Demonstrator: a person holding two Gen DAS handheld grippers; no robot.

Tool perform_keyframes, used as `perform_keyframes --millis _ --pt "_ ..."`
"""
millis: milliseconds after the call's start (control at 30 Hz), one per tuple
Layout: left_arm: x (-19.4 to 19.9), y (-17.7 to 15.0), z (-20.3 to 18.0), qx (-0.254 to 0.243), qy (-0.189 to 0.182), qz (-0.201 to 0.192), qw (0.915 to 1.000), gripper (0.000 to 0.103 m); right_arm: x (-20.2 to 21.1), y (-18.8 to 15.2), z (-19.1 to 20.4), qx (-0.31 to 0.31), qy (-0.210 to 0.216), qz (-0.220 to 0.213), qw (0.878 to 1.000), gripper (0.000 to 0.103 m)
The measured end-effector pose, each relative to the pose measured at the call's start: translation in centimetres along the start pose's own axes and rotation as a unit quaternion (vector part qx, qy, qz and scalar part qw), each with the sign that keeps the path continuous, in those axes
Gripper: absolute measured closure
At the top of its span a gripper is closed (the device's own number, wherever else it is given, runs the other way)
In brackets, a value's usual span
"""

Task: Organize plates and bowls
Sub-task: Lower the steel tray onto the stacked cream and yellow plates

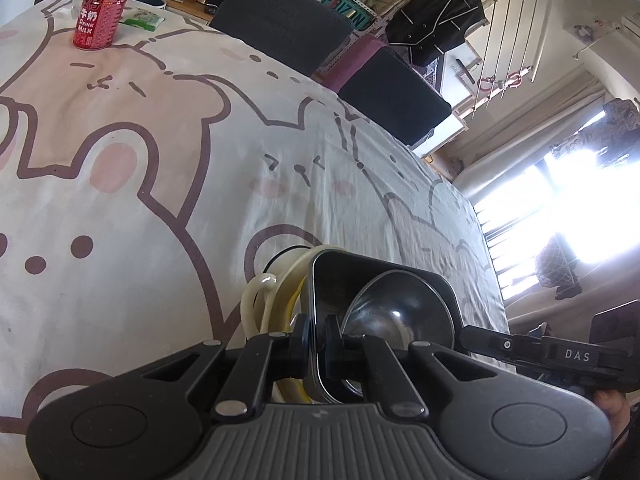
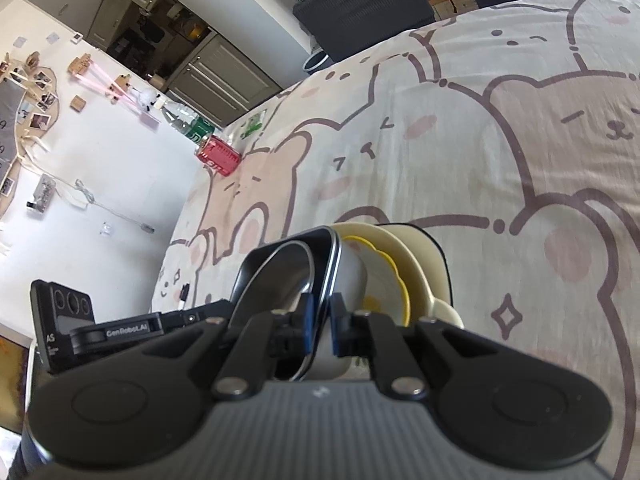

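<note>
**Both grippers pinch the dark tray as the stacked dishes ride over the bear-print cloth**

Your left gripper (image 1: 317,340) is clamped narrow on one rim of the dark square tray (image 1: 400,276); your right gripper (image 2: 322,326) nips the opposite rim of the same tray (image 2: 280,256), its jaws barely parted around the edge. A steel bowl (image 1: 384,308) sits inside the tray, just ahead of the left fingertips. Beyond the tray's wall, toward the far side of each pair of tongs, a yellow-rimmed dish (image 2: 384,280) nests in a cream bowl (image 2: 424,264) with a looped handle (image 1: 256,296). Whether the tray rests on that cream stack or only leans against it cannot be told. The red milk can (image 1: 100,16) stands well ahead of the left tongs, far from the work. To do this step well, keep both wrists level with each other so the steel bowl does not slide. Lower the tray squarely, and let neither rim go until it sits flat on the cloth (image 1: 160,160).
</note>
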State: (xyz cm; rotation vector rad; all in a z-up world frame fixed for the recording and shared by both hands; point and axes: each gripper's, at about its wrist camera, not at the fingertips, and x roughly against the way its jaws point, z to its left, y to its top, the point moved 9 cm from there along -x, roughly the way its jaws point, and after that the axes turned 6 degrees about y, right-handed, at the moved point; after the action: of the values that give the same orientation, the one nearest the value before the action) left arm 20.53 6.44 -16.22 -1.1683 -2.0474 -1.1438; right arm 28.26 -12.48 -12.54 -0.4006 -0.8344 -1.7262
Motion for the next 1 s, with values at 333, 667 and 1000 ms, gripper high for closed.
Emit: perform_keyframes --millis 333,667,1000 --pt "-0.7 -0.2 -0.5 -0.009 0.003 0.011 0.9999 0.096 -0.5 -0.1 -1.0 -0.006 -0.026 0.011 1.000 0.090" --pt "-0.9 -0.5 -0.8 -0.014 -0.002 0.014 0.9998 0.096 -1.1 -0.6 -1.6 -0.004 -0.054 0.030 0.998 0.086" --pt "-1.0 -0.5 -0.8 -0.015 -0.003 0.015 0.9998 0.096 -1.3 -0.7 -1.8 -0.002 -0.060 0.034 0.998 0.086"
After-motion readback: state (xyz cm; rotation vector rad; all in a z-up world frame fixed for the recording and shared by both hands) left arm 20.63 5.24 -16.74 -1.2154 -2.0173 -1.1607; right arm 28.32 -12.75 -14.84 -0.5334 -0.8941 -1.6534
